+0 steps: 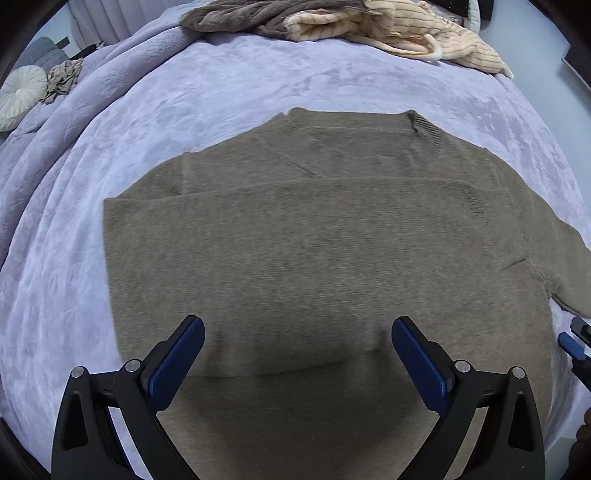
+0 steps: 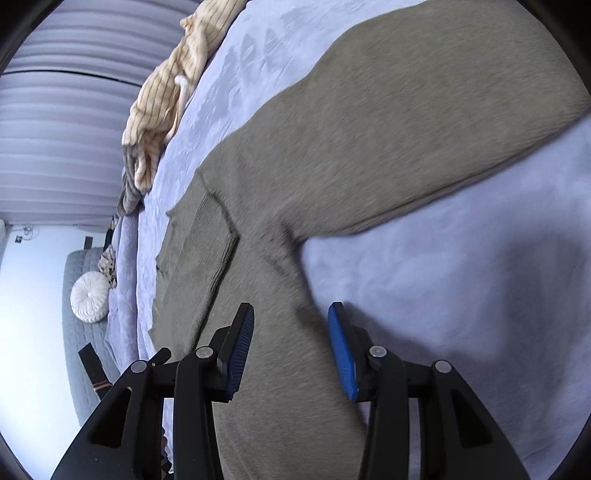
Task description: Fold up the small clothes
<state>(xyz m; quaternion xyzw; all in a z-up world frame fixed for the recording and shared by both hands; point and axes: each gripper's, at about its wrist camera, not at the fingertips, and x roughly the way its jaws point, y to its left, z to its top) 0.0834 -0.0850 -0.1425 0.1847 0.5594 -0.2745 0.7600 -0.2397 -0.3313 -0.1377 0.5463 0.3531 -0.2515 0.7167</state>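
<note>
Both grippers released: left gripper and right gripper hover over the fuzzy olive knit sweater, flat on the plush lavender bed; striped cream garment far.

Three garments, one cushion

Olive-brown sweater on a lavender embossed bedspread; cream pinstriped garment at the bed's far edge; blue tool pads.

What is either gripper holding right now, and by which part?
Nothing. The left gripper and right gripper both stand open over the taupe sweater, gripping no fabric.
</note>
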